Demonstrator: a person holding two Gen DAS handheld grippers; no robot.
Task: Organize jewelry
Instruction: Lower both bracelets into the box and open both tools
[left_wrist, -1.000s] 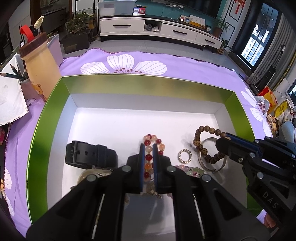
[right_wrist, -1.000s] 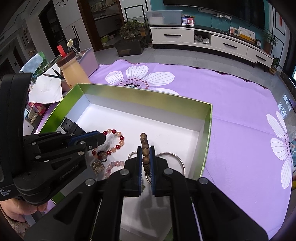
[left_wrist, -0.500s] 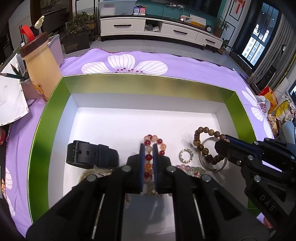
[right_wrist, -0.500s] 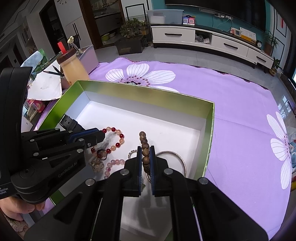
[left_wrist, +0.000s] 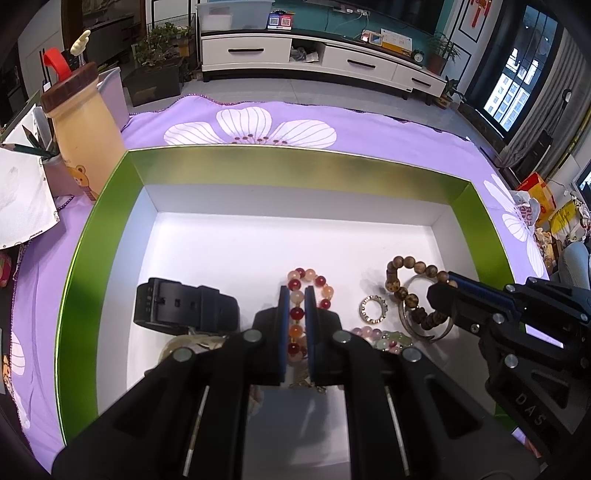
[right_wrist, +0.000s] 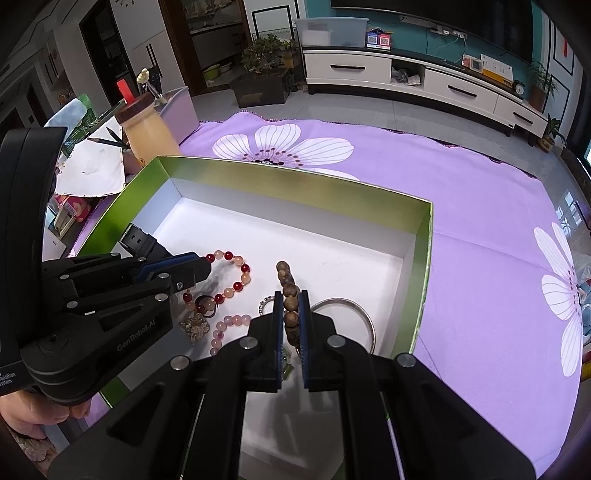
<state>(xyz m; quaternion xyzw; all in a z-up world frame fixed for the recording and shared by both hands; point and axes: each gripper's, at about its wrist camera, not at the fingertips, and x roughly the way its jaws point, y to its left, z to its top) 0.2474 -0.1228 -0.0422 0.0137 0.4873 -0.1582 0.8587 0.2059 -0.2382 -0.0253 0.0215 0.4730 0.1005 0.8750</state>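
Both tongs work inside a green box with a white floor (left_wrist: 229, 251). At the bottom centre of the left wrist view, the left tongs (left_wrist: 295, 295) are pinching a bracelet of red and peach beads (left_wrist: 296, 314), which runs up between the blue pads and loops out past their tips. At the bottom centre of the right wrist view, the right tongs (right_wrist: 291, 301) are pinching a brown wooden bead bracelet (right_wrist: 290, 291), whose free end stands just beyond the tips.

To the left of the left tongs lies a black watch strap (left_wrist: 184, 306). To their right, in the lower right of the frame, sit a small sparkly ring (left_wrist: 373, 306), a strand of pale pink and green beads (left_wrist: 380, 336) and a silver bangle (right_wrist: 354, 310) that the brown bracelet crosses. In the right wrist view a small square charm (right_wrist: 195, 324) lies near the red bracelet, lower left.

Farther up the frame the box floor is bare to its far green wall. The box stands on a purple cloth with white flowers (right_wrist: 480, 229) covering the surface. At the upper left stands a cream bottle with a brown lid (left_wrist: 86, 136).
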